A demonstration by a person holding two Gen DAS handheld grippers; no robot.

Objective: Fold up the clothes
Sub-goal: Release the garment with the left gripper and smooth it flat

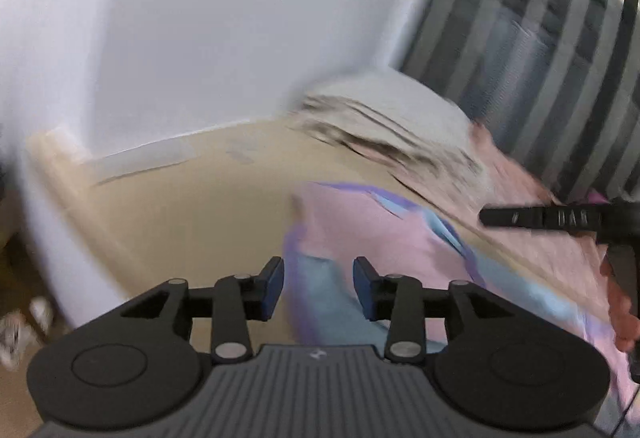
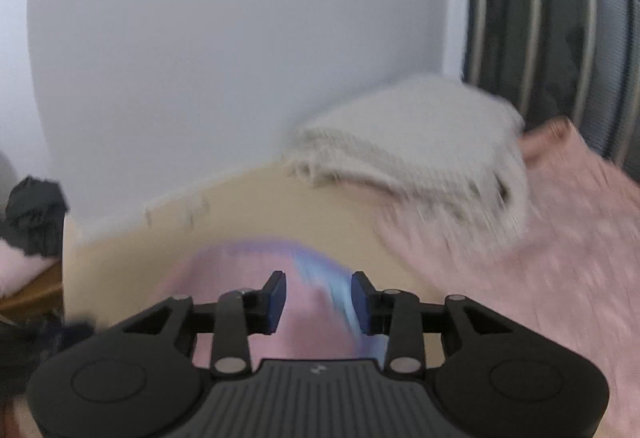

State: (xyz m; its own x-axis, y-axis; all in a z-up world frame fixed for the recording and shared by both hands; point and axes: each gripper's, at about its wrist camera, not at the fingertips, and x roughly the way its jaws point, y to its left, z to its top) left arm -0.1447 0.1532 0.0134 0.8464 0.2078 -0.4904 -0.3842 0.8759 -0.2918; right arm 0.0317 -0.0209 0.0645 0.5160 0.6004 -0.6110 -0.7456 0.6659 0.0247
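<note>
A pink garment with light blue and purple trim (image 1: pixel 360 230) lies spread on a beige table (image 1: pixel 192 206). My left gripper (image 1: pixel 319 288) hovers open above its near edge, with nothing between the blue pads. The same garment (image 2: pixel 248 278) shows in the right wrist view, where my right gripper (image 2: pixel 319 302) is open just over it and holds nothing. The right gripper's black body (image 1: pixel 560 218) and the hand on it (image 1: pixel 624 310) enter the left wrist view at the right edge. Both views are blurred by motion.
A folded grey-white knitted piece (image 2: pixel 412 142) sits at the table's back, partly on a pink textured cloth (image 2: pixel 560 238) to the right. A white wall (image 1: pixel 200 18) stands behind. Striped slats (image 1: pixel 560 38) are at right. Dark clothing (image 2: pixel 34 214) lies off the table's left.
</note>
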